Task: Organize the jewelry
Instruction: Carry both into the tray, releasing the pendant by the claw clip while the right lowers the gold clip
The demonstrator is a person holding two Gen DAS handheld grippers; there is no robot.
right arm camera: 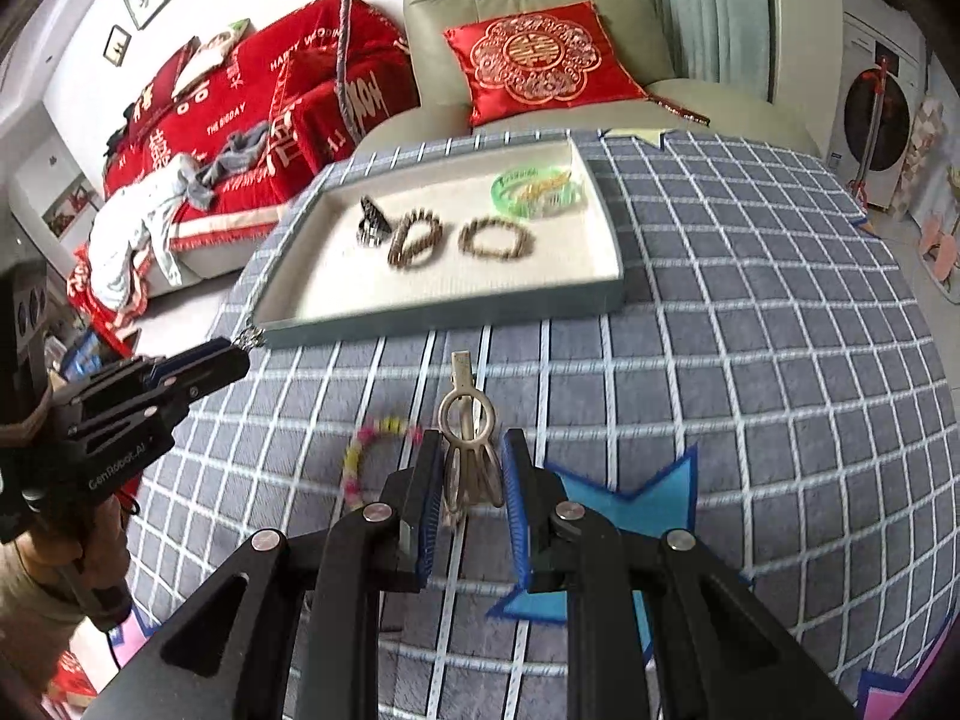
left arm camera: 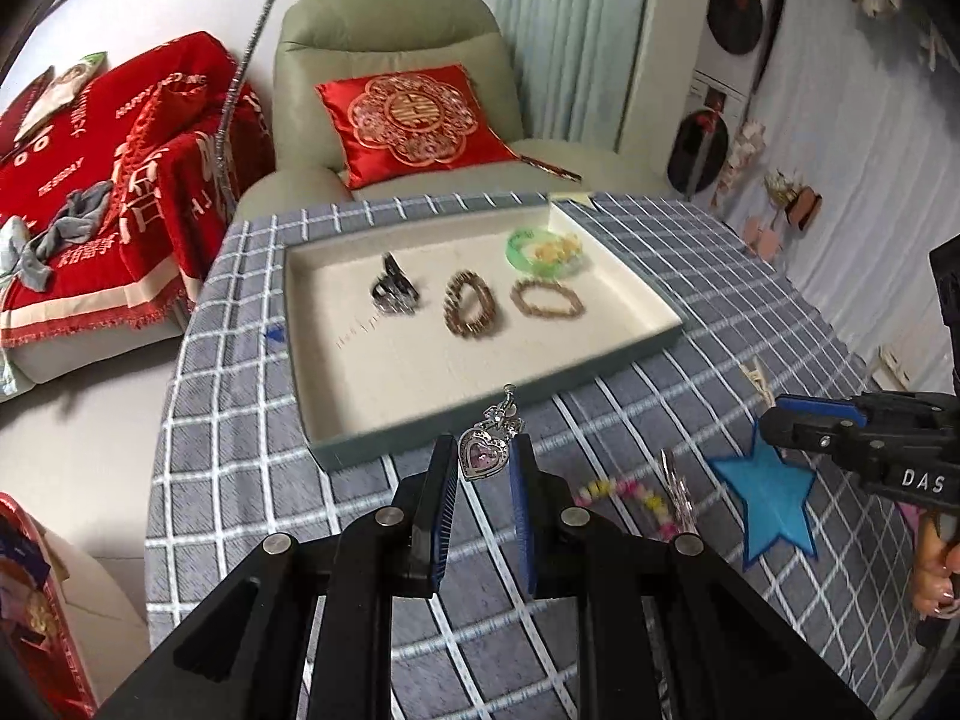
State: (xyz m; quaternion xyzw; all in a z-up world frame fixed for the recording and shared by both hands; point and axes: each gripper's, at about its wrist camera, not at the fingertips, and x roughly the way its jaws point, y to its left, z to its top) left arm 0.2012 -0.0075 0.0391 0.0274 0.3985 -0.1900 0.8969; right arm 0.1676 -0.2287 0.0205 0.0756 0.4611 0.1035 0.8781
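Between the left gripper point(left arm camera: 485, 461) pads sits the heart pendant point(left arm camera: 483, 454).

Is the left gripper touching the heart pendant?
Touching. In the left wrist view the left gripper has its jaws closed on the heart pendant, held above the checked tablecloth.

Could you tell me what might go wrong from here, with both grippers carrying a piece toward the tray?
1. The left gripper pinches the heart pendant only at the jaws' tips, so it could slip onto the checked cloth.
2. The metal hair clip in the right gripper sticks out past the tips and might twist loose.
3. The tray already holds bracelets; a careless drop could knock or tangle them.
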